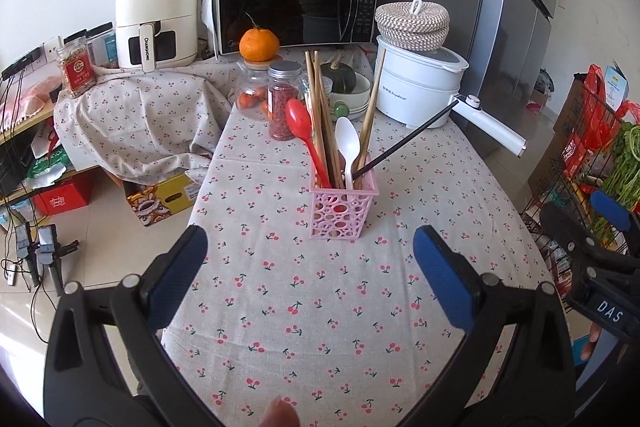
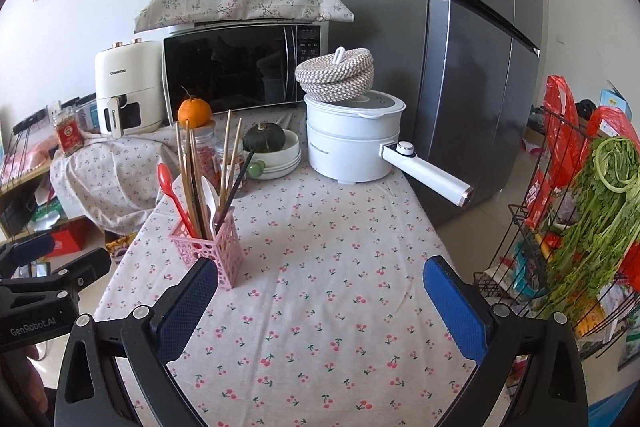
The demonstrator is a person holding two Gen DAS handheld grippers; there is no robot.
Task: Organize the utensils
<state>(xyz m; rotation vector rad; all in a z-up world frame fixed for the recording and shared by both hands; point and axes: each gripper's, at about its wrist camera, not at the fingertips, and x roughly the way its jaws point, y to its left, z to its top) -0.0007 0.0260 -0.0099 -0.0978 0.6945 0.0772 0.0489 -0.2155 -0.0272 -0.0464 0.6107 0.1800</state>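
Observation:
A pink perforated holder (image 1: 343, 209) stands on the cherry-print tablecloth (image 1: 304, 307). It holds a red spoon (image 1: 301, 119), a white spoon (image 1: 346, 139), several wooden chopsticks (image 1: 320, 107) and one black chopstick (image 1: 408, 143) leaning right. My left gripper (image 1: 310, 259) is open and empty, just in front of the holder. My right gripper (image 2: 320, 287) is open and empty over the cloth; the holder (image 2: 212, 251) stands by its left finger. The right gripper also shows in the left wrist view at the right edge (image 1: 600, 223).
Behind the holder stand two jars (image 1: 280, 99), an orange (image 1: 259, 45), a bowl with a green squash (image 1: 344, 83), a white electric pot (image 1: 416, 83) with a long handle, a microwave (image 1: 292, 7) and an air fryer (image 1: 158, 15). A wire basket of greens (image 2: 580, 219) is right.

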